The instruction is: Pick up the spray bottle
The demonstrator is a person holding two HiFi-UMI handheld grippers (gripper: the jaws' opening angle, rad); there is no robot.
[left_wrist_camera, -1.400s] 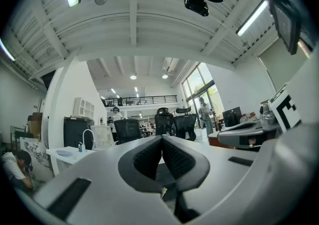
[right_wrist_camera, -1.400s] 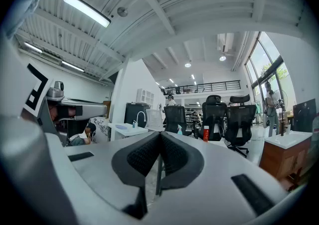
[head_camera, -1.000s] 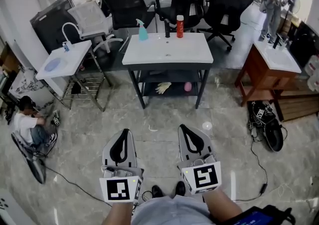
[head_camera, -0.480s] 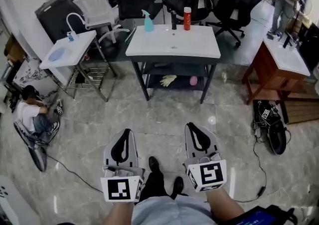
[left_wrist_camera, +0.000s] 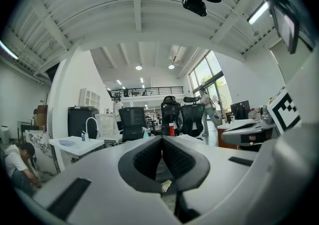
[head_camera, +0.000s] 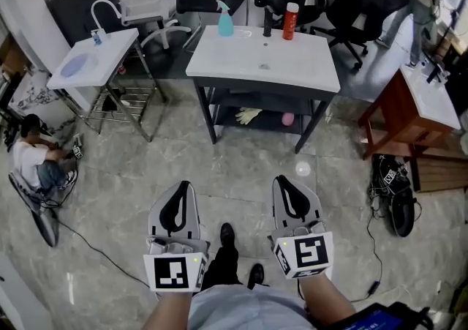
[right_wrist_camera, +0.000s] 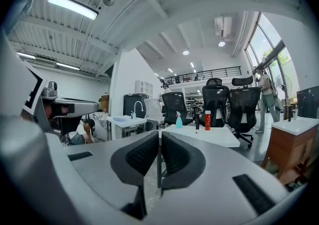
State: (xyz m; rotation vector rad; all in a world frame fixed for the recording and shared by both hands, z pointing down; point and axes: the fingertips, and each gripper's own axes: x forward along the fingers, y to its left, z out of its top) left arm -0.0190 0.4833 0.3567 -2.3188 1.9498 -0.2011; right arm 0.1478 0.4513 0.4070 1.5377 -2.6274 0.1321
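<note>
While both tools hang low over the floor in the head view, the spray bottle [head_camera: 225, 20] stands upright at the far left corner of the desk [head_camera: 263, 65], well ahead. It lies slightly nearer the left hand-held gripper [head_camera: 180, 189] than the right hand-held gripper [head_camera: 285, 182]. A black faucet [head_camera: 268, 23] and a red can [head_camera: 290, 21] stand to its right.

In the left gripper view, the pads meet on nothing.

In the right gripper view, the jaws sit all but together, empty; the bottle shows just right of their line, with open floor between.
</note>
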